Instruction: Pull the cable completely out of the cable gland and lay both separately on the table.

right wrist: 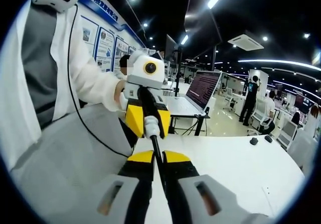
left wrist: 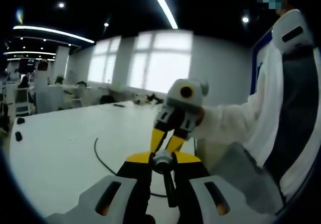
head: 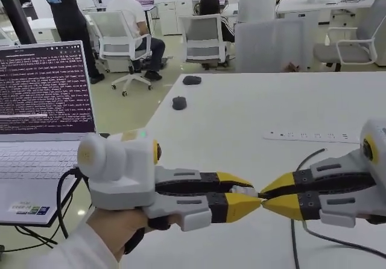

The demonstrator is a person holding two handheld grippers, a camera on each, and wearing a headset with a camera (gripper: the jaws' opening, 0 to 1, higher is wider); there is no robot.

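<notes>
Two hand-held grippers meet tip to tip above a white table (head: 241, 112), at about 5 o'clock in the head view. The left gripper (head: 253, 192), held by a hand (head: 117, 224) entering from 8 o'clock, has its yellow-tipped jaws clamped on the cable gland (head: 244, 192), a small whitish fitting. The right gripper (head: 265, 197), entering from 3 o'clock, has its jaws closed tight on the black cable (head: 300, 161) just beside the gland. In the left gripper view the gland (left wrist: 163, 159) sits between that gripper's own jaw tips, the right gripper (left wrist: 165, 146) faces it from 12 o'clock, and the cable (left wrist: 98, 151) arcs across the table at 9 o'clock. In the right gripper view the cable (right wrist: 154, 146) runs straight up from the right gripper (right wrist: 157, 156) into the gland (right wrist: 151, 126), which the left gripper (right wrist: 148, 126) grips at 12 o'clock. The cable appears to be seated in the gland, though the joint is small and partly hidden by the jaws. Both items are held above the table, with slack cable trailing towards 5 o'clock. A laptop (head: 42, 94) stands at 9 o'clock, two computer mice (head: 179, 102) lie at 12 o'clock, and a power strip (head: 310, 136) lies at 3 o'clock.
</notes>
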